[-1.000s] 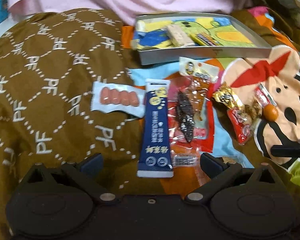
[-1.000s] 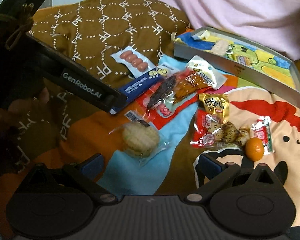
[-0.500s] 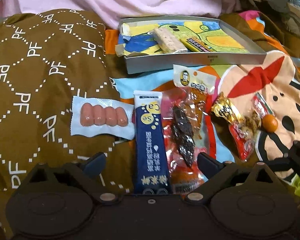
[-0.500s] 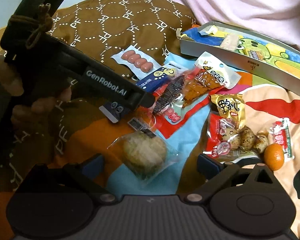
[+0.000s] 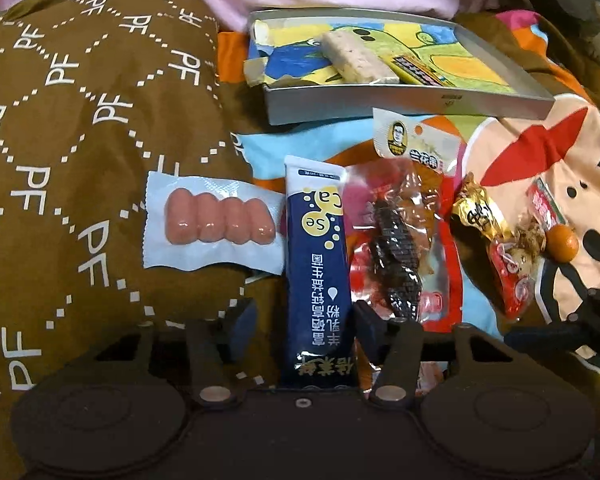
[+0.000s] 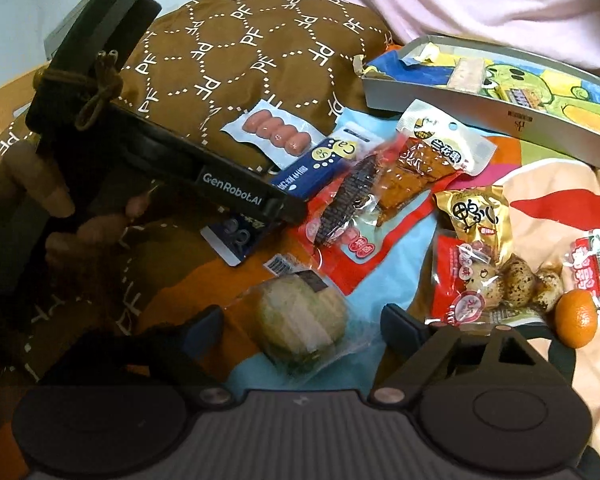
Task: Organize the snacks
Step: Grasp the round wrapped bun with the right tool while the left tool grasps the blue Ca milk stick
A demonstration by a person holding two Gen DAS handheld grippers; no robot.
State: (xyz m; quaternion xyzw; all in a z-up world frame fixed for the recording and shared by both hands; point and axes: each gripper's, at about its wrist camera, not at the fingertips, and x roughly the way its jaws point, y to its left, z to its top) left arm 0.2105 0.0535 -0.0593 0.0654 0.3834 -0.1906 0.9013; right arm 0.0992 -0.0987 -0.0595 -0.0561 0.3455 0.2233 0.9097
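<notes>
1. Lying on the cartoon bedspread (image 5: pixel 540 184), the snacks are spreading out before the grey tray (image 5: pixel 412 102).
2. Closing, the left gripper (image 5: pixel 304 320) is straddling the navy milk-powder sachet (image 5: pixel 318 248), pads not clearly pressing.
3. Closing too, the right gripper (image 6: pixel 300 320) is flanking the wrapped round cake (image 6: pixel 300 320), untouched.

Glossy plastic sachet (image 5: pixel 318 264), metal tray (image 5: pixel 412 105)
</notes>
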